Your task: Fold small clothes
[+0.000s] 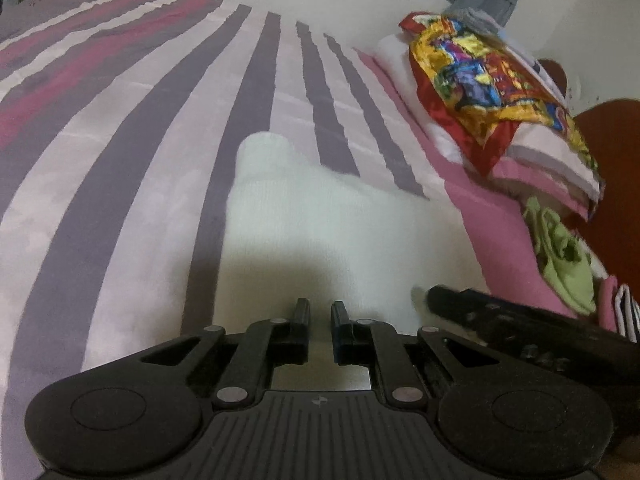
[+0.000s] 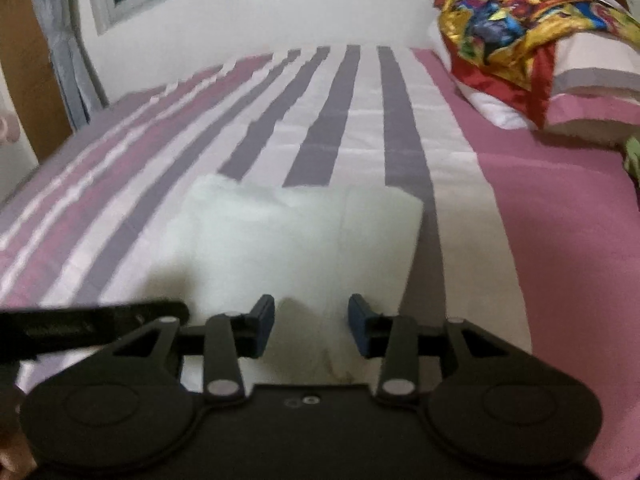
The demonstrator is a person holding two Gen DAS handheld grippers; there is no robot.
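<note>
- Hovering nearest, the left gripper (image 1: 320,312) had its fingers nearly closed on nothing.
- Right gripper (image 2: 311,320) stood part open, empty, over the near hem.
- White cloth (image 2: 304,224) lay at 12 o'clock on the bed (image 2: 540,208); pinching both near corners evenly should fold it straight.

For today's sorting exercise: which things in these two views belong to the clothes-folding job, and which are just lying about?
Belongs to the job:
white garment
left gripper
right gripper
striped bedspread, the work surface

Just lying about:
colourful cloth
pillow
green item
curtain
</note>
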